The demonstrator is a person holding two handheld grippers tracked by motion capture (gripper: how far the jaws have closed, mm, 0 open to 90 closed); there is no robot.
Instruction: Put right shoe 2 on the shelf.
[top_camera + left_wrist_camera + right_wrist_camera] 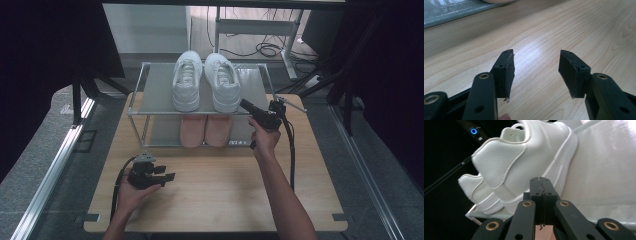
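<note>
White shoes (206,81) stand side by side on the rack's (257,85) top shelf. Right tool (246,105), jaws closed on nothing, sits just beside the right shoe's heel. Left tool (167,176) rests open on the counter (220,185).

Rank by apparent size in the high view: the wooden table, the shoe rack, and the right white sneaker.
Largest to smallest:
1. wooden table
2. shoe rack
3. right white sneaker
The rack is raised nearer the camera, but the gaps are clear enough that the order holds.
</note>
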